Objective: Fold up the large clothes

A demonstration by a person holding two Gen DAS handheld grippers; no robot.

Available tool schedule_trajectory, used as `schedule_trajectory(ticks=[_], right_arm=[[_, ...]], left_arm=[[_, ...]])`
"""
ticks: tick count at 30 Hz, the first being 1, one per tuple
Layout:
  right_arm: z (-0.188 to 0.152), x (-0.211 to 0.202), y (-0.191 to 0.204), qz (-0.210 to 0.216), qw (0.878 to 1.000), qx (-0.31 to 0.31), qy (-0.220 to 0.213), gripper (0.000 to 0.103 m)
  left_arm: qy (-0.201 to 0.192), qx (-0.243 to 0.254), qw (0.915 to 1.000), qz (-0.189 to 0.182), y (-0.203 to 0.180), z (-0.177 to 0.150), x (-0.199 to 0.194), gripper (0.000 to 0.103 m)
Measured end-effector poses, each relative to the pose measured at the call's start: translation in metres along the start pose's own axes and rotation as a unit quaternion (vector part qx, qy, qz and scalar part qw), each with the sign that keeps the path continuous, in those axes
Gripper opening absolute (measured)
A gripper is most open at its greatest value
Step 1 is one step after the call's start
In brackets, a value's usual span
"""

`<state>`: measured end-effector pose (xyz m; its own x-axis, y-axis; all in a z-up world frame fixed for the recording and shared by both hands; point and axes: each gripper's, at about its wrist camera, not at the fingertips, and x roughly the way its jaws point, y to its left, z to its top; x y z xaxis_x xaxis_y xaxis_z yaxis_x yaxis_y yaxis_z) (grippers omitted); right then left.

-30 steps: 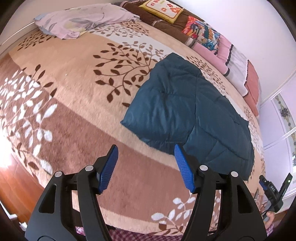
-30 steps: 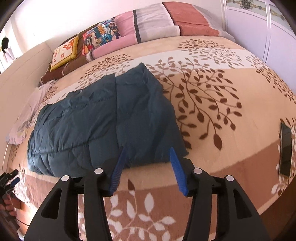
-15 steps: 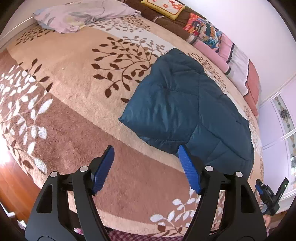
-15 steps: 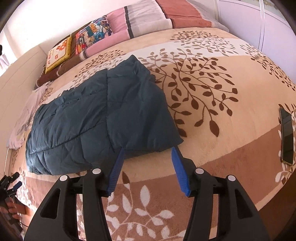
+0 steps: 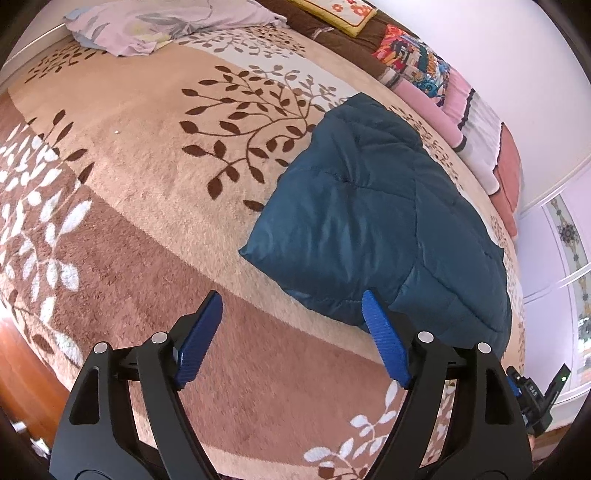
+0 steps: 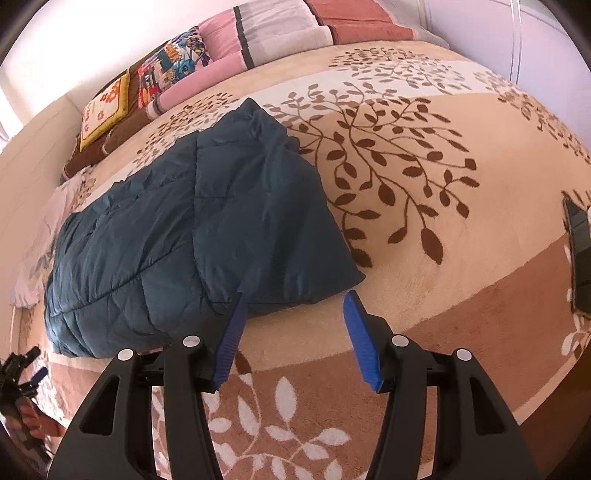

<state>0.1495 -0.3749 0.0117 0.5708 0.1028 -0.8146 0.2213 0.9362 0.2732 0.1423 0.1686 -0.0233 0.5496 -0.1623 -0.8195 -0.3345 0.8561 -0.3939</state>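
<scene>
A dark teal quilted jacket [image 5: 373, 229] lies folded on the leaf-patterned bed blanket [image 5: 147, 155]; it also shows in the right wrist view [image 6: 192, 236]. My left gripper [image 5: 291, 306] is open and empty, above the blanket just in front of the jacket's near left corner. My right gripper [image 6: 295, 306] is open and empty, its fingers on either side of the jacket's near right corner, close above the near edge.
Pillows and folded bedding [image 6: 258, 33] line the far side of the bed. A pale lilac cloth [image 5: 166, 22] lies at the far left. A dark phone [image 6: 580, 254] lies on the blanket at the right. White wardrobe doors [image 5: 565, 236] stand beyond the bed.
Both grippers have moved closer to the jacket's near edge. The left gripper's jaws have spread wider. The jacket has not moved.
</scene>
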Motion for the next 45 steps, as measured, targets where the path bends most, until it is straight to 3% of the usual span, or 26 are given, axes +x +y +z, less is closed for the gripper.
schedule_trajectory(ticks=[5, 9, 15, 18, 22, 23, 25, 28, 30, 34, 45], right_arm=[[-0.003, 0.012, -0.008, 0.016, 1.0, 0.017, 0.021, 0.059], [-0.004, 0.021, -0.016, 0.051, 0.996, 0.055, 0.04, 0.06], [0.002, 0.047, -0.033, 0.122, 0.977, 0.154, 0.079, 0.064], [0.006, 0.057, -0.034, 0.131, 0.972, 0.176, 0.085, 0.064], [0.015, 0.068, -0.026, 0.115, 0.976, 0.169, 0.075, 0.065], [0.017, 0.07, -0.023, 0.107, 0.978, 0.165, 0.073, 0.065], [0.02, 0.073, -0.019, 0.097, 0.98, 0.159, 0.067, 0.062], [0.022, 0.073, -0.016, 0.103, 0.982, 0.15, 0.057, 0.034], [0.021, 0.069, -0.018, 0.108, 0.981, 0.155, 0.05, 0.024], [0.022, 0.058, -0.019, 0.119, 0.98, 0.152, 0.042, 0.017], [-0.016, 0.016, -0.018, 0.095, 0.991, 0.086, 0.034, 0.016]], left_arm=[[0.014, -0.002, 0.9999, -0.002, 0.005, -0.001, 0.013, 0.081], [0.023, -0.043, 0.9981, -0.039, 0.013, 0.002, 0.022, 0.082], [0.043, -0.109, 0.9902, -0.077, 0.019, 0.012, 0.05, 0.083], [0.05, -0.12, 0.9875, -0.089, 0.012, 0.016, 0.063, 0.083], [0.048, -0.115, 0.9873, -0.098, 0.0, 0.022, 0.073, 0.083], [0.046, -0.113, 0.9881, -0.094, -0.002, 0.023, 0.073, 0.08], [0.037, -0.104, 0.9902, -0.086, -0.007, 0.025, 0.074, 0.051], [0.029, -0.11, 0.9888, -0.097, -0.004, 0.025, 0.067, 0.025], [0.019, -0.101, 0.9894, -0.103, -0.002, 0.024, 0.058, 0.019], [0.002, -0.077, 0.9916, -0.105, -0.006, 0.017, 0.035, 0.013], [0.022, -0.069, 0.9899, -0.122, 0.021, -0.03, -0.01, 0.013]])
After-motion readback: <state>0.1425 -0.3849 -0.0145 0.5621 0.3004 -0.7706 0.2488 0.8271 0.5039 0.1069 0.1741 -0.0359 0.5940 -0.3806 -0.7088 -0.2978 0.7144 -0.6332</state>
